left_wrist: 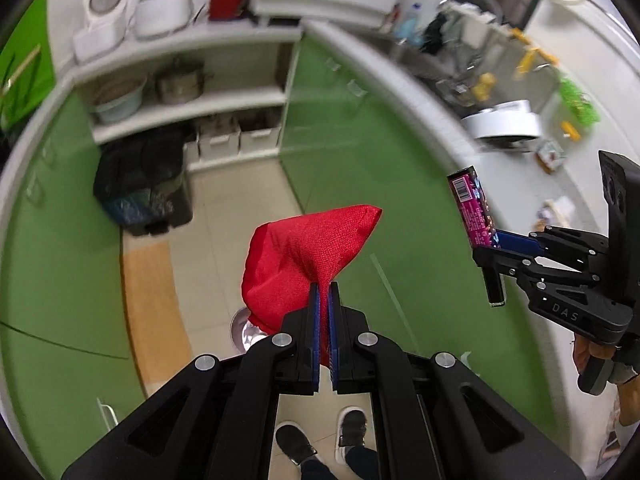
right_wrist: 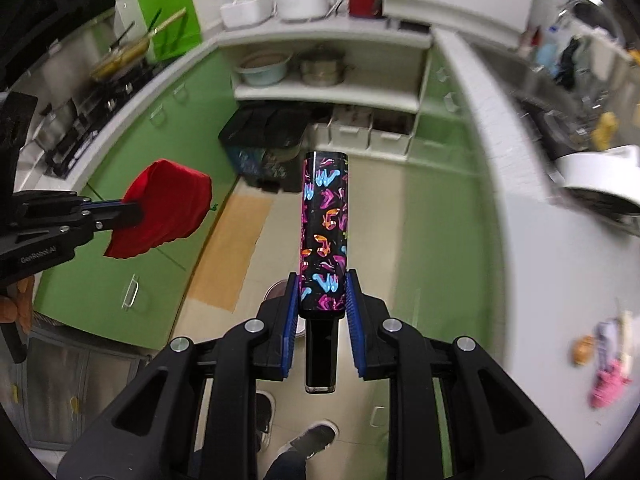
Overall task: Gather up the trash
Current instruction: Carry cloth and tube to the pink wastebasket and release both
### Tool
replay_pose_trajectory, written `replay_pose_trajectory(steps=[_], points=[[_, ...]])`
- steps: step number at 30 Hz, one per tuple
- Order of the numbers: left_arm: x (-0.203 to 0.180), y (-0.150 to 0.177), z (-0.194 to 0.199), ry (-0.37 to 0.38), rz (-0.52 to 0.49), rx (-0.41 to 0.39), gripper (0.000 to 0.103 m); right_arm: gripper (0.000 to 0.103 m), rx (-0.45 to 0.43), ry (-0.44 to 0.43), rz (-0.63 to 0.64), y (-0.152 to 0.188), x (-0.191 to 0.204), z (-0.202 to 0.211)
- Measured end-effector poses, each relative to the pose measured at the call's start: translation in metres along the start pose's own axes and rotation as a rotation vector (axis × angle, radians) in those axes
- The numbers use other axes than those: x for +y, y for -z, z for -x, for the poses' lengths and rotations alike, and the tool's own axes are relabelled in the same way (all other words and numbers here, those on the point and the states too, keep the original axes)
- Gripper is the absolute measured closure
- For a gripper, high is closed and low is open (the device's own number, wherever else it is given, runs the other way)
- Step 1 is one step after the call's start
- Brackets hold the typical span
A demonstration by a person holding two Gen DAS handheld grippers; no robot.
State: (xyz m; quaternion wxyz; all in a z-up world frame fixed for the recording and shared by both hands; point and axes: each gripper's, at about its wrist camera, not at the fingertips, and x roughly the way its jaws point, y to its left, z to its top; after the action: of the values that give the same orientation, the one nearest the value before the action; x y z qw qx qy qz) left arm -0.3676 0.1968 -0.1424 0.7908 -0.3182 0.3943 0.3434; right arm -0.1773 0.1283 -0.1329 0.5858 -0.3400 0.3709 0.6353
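Left wrist view: my left gripper [left_wrist: 324, 294] pinches a red cloth [left_wrist: 304, 256]; my right gripper [right_wrist: 322, 294] clamps a patterned box [right_wrist: 324, 232] above the floor.

Home kitchen, apparently: stove [right_wrist: 86, 120], sink [left_wrist: 404, 46].

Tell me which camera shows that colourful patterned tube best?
The right wrist view: the tube stands dead centre, its shoe pattern sharp, pinched by the right tongs. The left wrist view catches it only at the right edge, side-on, showing a barcode.
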Motion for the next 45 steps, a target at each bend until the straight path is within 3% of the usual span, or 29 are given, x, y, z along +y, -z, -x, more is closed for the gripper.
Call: replay_pose_trajectory(steps=[8,12,14,16,23,33,38,39,40,41,45], points=[[0.084,0.064,-0.190,0.020,0.086,0.068,0.099,0.081,0.079,-0.004,0.010,0.049,-0.010,-0.174],[0.107,0.089,-0.252,0.004,0.100,0.065,0.097,0.081,0.099,-0.010,0.016,0.075,-0.018,-0.238],[0.117,0.097,-0.273,-0.022,0.120,0.059,0.081,0.081,0.109,-0.014,0.020,0.085,-0.019,-0.261],[0.131,0.105,-0.290,-0.033,0.157,0.049,0.009,0.081,0.118,-0.021,0.024,0.090,-0.019,-0.278],[0.151,0.119,-0.300,-0.045,0.219,0.019,0.006,0.081,0.141,-0.066,0.065,0.097,-0.005,-0.318],[0.185,0.133,-0.259,-0.082,0.285,-0.037,0.006,0.081,0.195,-0.180,0.151,0.090,0.047,-0.370],[0.205,0.143,-0.248,-0.113,0.315,-0.068,0.006,0.078,0.202,-0.187,0.204,0.088,0.071,-0.402],[0.208,0.146,-0.246,-0.121,0.318,-0.072,0.006,0.053,0.198,-0.183,0.209,0.088,0.074,-0.406],[0.210,0.147,-0.245,-0.125,0.320,-0.075,0.006,0.017,0.188,-0.186,0.206,0.088,0.075,-0.408],[0.212,0.149,-0.245,-0.130,0.323,-0.078,0.006,0.010,0.173,-0.199,0.199,0.088,0.075,-0.408],[0.214,0.152,-0.241,-0.136,0.330,-0.079,0.006,0.008,0.184,-0.173,0.197,0.089,0.074,-0.410]])
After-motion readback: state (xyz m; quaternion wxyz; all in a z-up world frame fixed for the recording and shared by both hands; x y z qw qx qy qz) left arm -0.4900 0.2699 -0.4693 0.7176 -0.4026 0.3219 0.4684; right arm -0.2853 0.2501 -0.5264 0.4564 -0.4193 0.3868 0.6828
